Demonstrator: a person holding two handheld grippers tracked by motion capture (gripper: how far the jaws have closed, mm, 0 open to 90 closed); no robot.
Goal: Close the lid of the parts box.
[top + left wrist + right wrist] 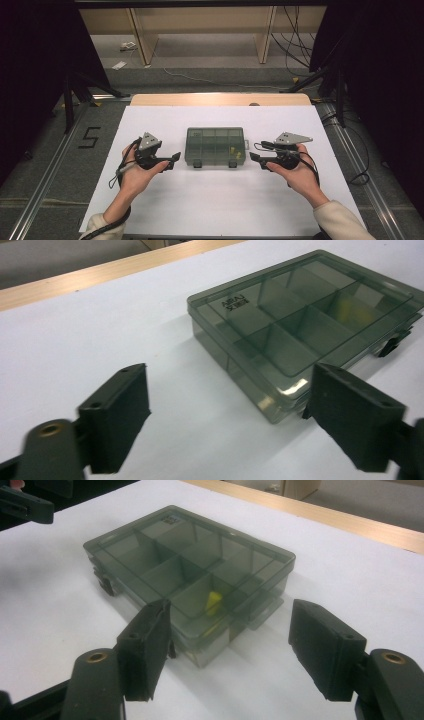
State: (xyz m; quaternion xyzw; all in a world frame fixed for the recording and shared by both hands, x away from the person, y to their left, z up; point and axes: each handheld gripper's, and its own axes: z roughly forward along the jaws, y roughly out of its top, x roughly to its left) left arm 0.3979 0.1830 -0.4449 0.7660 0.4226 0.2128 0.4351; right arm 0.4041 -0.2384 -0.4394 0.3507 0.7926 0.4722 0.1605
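1. High view: a smoke-grey, see-through compartment box (215,146) lies flat with its lid shut at the middle of the white table sheet (215,200); two dark latches sit on its near edge and small yellow pieces (235,152) show in a right-hand compartment
2. Same view: the left gripper (170,161) is just left of the box and the right gripper (256,158) just right of it, each pointing inward with a strip of bare sheet between its tips and the box wall; wide bare sheet lies toward the person, and the table's wooden edge (220,99) runs well behind the box
3. Left gripper view: the jaws stand wide apart and hold nothing; the box (305,325) lies ahead to the right, its near corner just beyond the right-hand jaw, with open sheet to the left
4. Right gripper view: the jaws are spread wide and empty; the box's (190,570) near corner lies ahead between them, apart from the pads, and a yellow piece (213,602) rests in the nearest compartment
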